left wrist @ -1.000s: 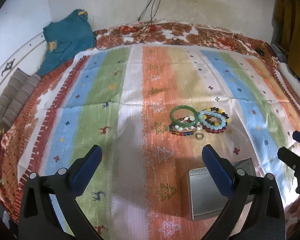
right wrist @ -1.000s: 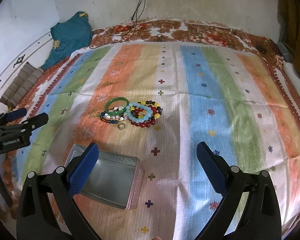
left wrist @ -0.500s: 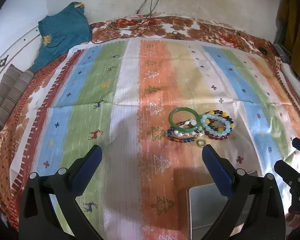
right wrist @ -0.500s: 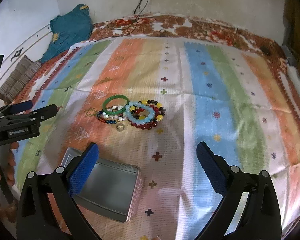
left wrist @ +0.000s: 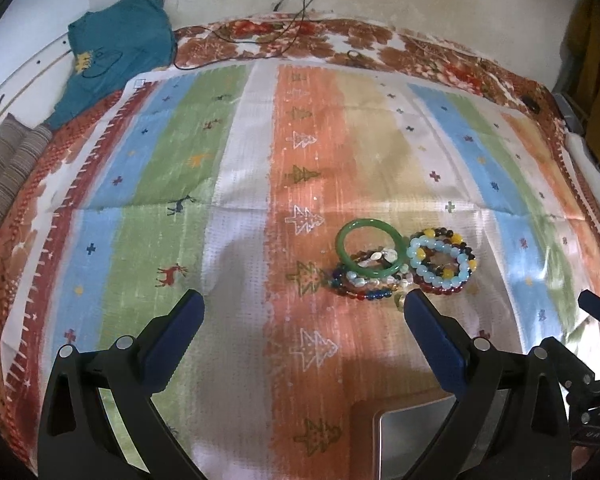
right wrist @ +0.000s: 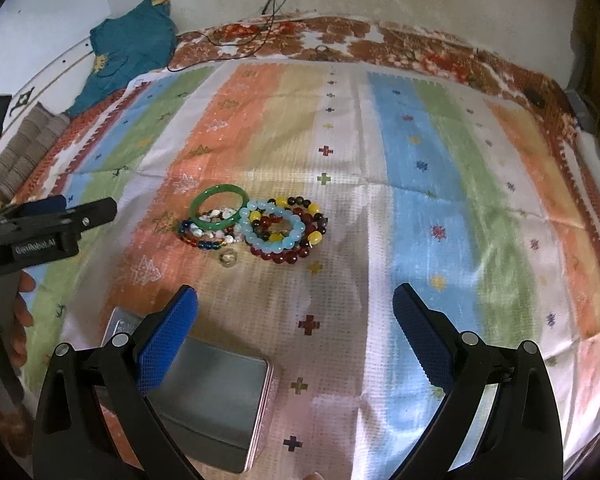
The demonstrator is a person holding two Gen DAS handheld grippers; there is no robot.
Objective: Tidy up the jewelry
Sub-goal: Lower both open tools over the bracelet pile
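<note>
A green bangle [left wrist: 369, 250] [right wrist: 218, 208] lies on the striped cloth, overlapping a pile of beaded bracelets [left wrist: 442, 261] [right wrist: 284, 227]. A small pale ring [right wrist: 227, 258] lies just in front of the pile. An open silver tin [right wrist: 208, 398] [left wrist: 416, 436] sits near the front. My left gripper [left wrist: 300, 312] is open and empty, above the cloth short of the jewelry. My right gripper [right wrist: 294, 308] is open and empty, above the cloth right of the tin; its left finger overlaps the tin's corner. The left gripper also shows at the left of the right wrist view [right wrist: 52, 224].
The striped cloth [left wrist: 240, 200] covers a floral blanket [left wrist: 380, 48]. A teal garment [left wrist: 116, 52] and striped folded fabric [left wrist: 8, 168] lie at the far left. Cables [left wrist: 300, 4] hang down the back wall. A white object [left wrist: 588, 176] lies at the right edge.
Both grippers have drawn back and lifted a little, so the jewelry sits closer to centre and the tin lower in both views. Nothing has been taken hold of.
</note>
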